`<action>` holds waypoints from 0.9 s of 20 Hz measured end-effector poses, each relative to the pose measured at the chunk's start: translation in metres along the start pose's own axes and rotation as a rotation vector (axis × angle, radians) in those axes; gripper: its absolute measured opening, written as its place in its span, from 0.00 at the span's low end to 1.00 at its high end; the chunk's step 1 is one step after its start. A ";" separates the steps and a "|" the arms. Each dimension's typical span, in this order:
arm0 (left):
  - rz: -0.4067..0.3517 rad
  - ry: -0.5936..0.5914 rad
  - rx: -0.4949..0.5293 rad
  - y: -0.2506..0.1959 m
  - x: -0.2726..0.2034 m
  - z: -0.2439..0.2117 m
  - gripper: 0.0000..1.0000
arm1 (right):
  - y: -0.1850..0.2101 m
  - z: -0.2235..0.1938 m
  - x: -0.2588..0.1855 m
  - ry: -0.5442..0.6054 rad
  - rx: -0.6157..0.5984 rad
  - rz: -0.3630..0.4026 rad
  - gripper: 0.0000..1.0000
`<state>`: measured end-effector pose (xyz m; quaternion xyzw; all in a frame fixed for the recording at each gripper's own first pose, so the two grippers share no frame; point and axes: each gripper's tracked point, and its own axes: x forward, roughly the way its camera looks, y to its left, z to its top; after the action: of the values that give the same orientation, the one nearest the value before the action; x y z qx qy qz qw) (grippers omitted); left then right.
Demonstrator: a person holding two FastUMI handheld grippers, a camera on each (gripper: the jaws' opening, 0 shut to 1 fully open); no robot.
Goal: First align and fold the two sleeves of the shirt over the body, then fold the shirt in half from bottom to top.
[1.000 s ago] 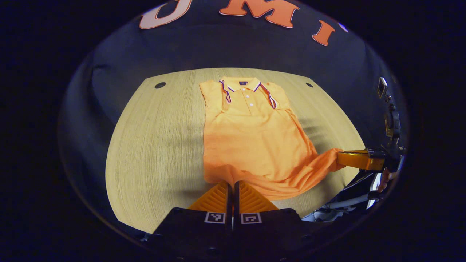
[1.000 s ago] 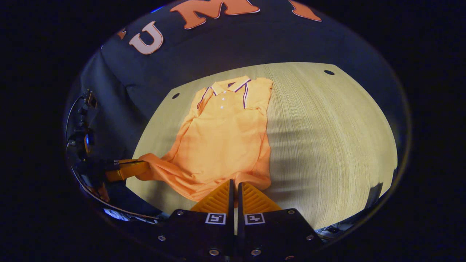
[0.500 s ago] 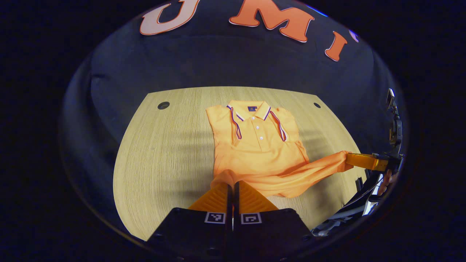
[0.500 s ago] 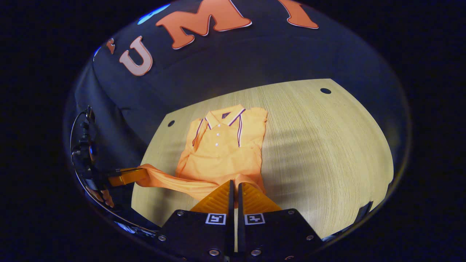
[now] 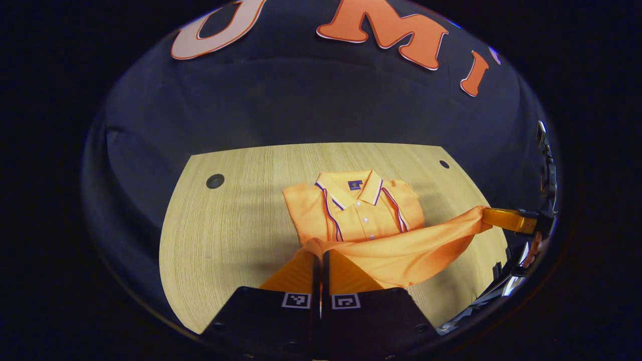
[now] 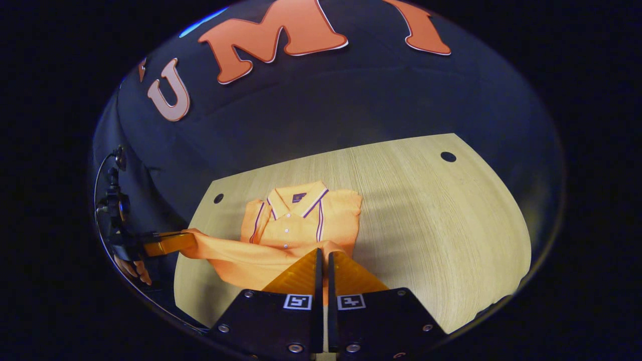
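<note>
An orange polo shirt lies collar-far on the wooden table, its sleeves folded in over the body. My left gripper is shut on one corner of the bottom hem. My right gripper is shut on the other corner. The hem hangs stretched between them above the table, over the shirt's lower half. In the left gripper view the right gripper shows at the right, and in the right gripper view the left gripper shows at the left. The collar and buttons stay uncovered.
Two round holes sit near the table's far corners. The black cloth wall rises behind the table. A hand holds the left gripper beyond the table's edge. Bare wood spreads to the right of the shirt.
Both grippers have lifted the bottom hem and carried it forward toward the collar; less of the shirt's body now shows beyond the raised hem.
</note>
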<state>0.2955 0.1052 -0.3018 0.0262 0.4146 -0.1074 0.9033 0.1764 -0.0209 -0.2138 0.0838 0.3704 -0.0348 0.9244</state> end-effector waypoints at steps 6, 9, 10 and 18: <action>-0.022 0.005 -0.011 0.017 0.047 0.036 0.01 | -0.010 0.043 0.044 -0.019 -0.035 -0.076 0.04; -0.036 0.025 -0.015 0.020 0.071 0.042 0.01 | -0.005 0.045 0.074 0.005 -0.039 -0.088 0.04; -0.032 0.030 0.005 0.023 0.083 0.044 0.01 | -0.008 0.044 0.083 0.013 -0.036 -0.105 0.04; -0.012 0.031 0.094 0.029 0.154 0.082 0.01 | -0.030 0.072 0.132 0.019 -0.022 -0.173 0.04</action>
<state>0.4606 0.0955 -0.3654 0.0677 0.4233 -0.1320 0.8938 0.3168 -0.0634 -0.2581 0.0414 0.3855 -0.1094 0.9152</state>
